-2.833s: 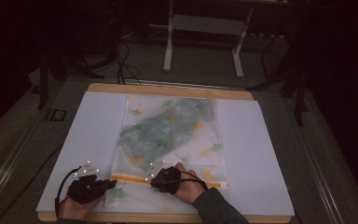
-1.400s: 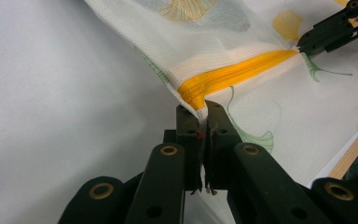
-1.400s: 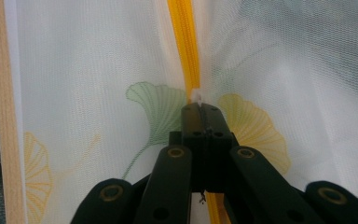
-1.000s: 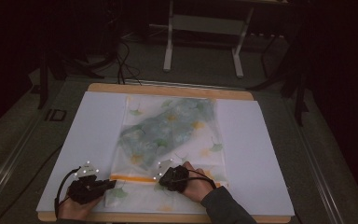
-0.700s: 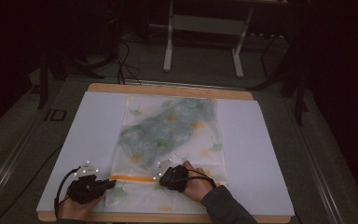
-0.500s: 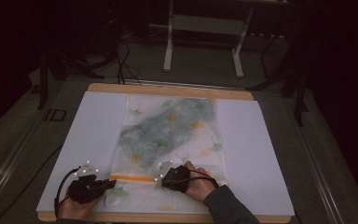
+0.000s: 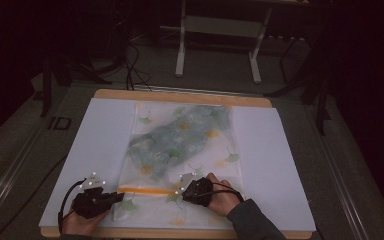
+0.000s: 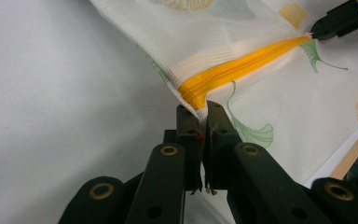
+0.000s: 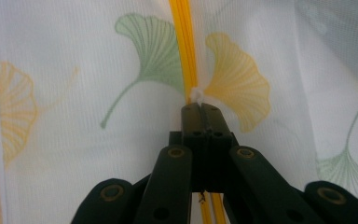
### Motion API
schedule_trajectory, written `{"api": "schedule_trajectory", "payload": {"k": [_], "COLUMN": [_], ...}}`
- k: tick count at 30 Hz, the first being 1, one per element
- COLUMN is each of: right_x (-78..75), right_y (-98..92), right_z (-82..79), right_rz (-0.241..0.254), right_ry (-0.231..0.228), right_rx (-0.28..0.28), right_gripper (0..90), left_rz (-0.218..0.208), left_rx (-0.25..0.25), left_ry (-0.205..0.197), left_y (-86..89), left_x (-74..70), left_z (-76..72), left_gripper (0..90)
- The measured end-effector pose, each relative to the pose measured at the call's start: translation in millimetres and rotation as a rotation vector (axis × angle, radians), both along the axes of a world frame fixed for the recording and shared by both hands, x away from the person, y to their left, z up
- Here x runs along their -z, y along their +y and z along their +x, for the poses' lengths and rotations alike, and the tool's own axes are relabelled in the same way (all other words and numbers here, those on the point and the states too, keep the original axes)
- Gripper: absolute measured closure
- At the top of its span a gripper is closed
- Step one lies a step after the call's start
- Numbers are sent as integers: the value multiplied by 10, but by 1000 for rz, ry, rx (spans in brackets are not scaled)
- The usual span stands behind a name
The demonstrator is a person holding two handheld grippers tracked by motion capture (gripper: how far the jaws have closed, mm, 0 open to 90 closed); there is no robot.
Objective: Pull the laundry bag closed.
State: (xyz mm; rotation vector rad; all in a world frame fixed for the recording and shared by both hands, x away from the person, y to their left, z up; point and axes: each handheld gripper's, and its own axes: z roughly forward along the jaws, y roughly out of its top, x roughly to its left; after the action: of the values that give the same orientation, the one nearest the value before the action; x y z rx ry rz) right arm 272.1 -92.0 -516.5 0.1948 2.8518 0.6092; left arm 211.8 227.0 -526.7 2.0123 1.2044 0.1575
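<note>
A mesh zipper bag (image 7: 182, 150) printed with ginkgo leaves is lying on a white sheet (image 7: 100, 135) covering a wooden table (image 7: 180, 96), with a metal stand (image 7: 217, 30) and cables beyond in the dark room. The left gripper (image 8: 203, 114) is pinching the bag's corner by the yellow zipper (image 8: 237, 67), while the right gripper (image 9: 201, 108) is clamping the zipper pull (image 9: 196, 95).

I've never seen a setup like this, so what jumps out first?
A white mesh bag printed with ginkgo leaves lies mid-table, crossed by a bright orange zipper near its front. The left tool pinches the zipper's end, while the right tool is shut on the zipper pull.
</note>
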Motion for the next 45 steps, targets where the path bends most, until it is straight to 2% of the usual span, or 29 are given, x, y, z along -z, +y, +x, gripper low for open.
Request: {"api": "schedule_trajectory", "payload": {"k": [18, 29, 45], "right_x": [-8, -13, -21], "right_y": [-206, -257, -507], "right_z": [4, 0, 22], "right_rz": [-15, -25, -39], "right_ry": [-5, -12, -12], "right_rx": [19, 25, 61], "right_gripper": [900, 900, 900], "left_rz": [0, 1, 6], "left_rx": [0, -2, -3], "left_ry": [1, -3, 2], "left_y": [3, 9, 9], "left_x": [1, 2, 8], "left_z": [-1, -1, 1], "left_gripper": [866, 866, 866]}}
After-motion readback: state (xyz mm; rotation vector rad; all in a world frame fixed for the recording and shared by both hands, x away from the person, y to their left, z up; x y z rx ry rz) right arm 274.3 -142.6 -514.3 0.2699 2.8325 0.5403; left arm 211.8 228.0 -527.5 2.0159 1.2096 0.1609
